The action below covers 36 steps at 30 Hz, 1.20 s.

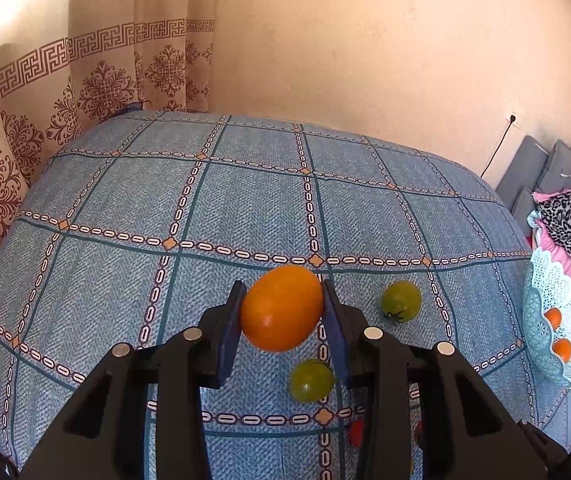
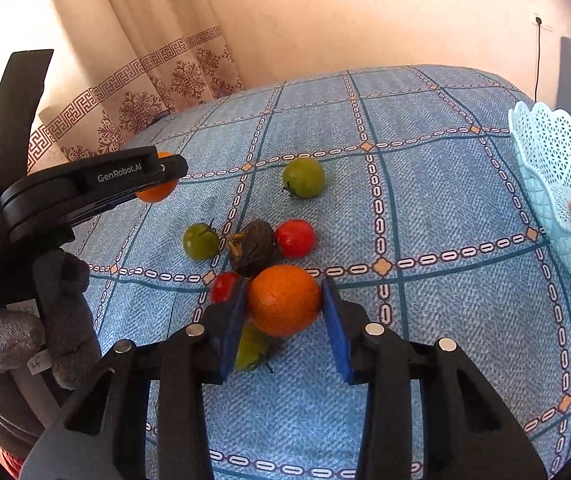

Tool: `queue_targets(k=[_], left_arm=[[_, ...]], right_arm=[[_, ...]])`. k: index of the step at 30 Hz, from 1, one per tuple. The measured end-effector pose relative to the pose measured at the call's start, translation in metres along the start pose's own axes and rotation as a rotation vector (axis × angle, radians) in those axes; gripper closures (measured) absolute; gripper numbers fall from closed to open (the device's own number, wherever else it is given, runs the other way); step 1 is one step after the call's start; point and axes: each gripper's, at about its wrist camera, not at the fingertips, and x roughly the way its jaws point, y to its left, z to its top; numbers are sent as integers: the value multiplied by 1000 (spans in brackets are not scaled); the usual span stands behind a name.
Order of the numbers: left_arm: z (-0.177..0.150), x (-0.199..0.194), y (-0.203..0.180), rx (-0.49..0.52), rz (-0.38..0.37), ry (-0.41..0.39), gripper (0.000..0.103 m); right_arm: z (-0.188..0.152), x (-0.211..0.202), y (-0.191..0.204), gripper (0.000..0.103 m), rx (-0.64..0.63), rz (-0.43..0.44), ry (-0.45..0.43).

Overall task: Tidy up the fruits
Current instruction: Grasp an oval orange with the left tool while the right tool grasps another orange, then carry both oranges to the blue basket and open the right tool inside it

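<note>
Since the basket (image 2: 545, 184) collects oranges, each gripper, left gripper (image 1: 282, 308) and right gripper (image 2: 283, 306), clamps its own orange, smooth orange (image 1: 281, 308) and rough orange (image 2: 285, 306), lifted for transfer.

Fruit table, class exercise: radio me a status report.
Left gripper shut on smooth orange. Right gripper shut on rough orange. Basket holds orange fruit. Loose tomatoes crowd right gripper.

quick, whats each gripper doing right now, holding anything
Left gripper: shut on an orange fruit, held off the cloth.
Right gripper: shut on another orange fruit by the pile.
</note>
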Motion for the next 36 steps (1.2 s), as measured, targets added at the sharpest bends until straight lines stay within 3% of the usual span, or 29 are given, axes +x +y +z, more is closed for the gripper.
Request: queue_targets(k=[12,36], left_arm=[[-2,-23,-42,119,25,-79,65],[-38,-58,-156,388,-68,-146,65]], right_arm=[[8,-44,-16,64,24,-56,-105],[6,-115,-90,64,163,-175,-245]])
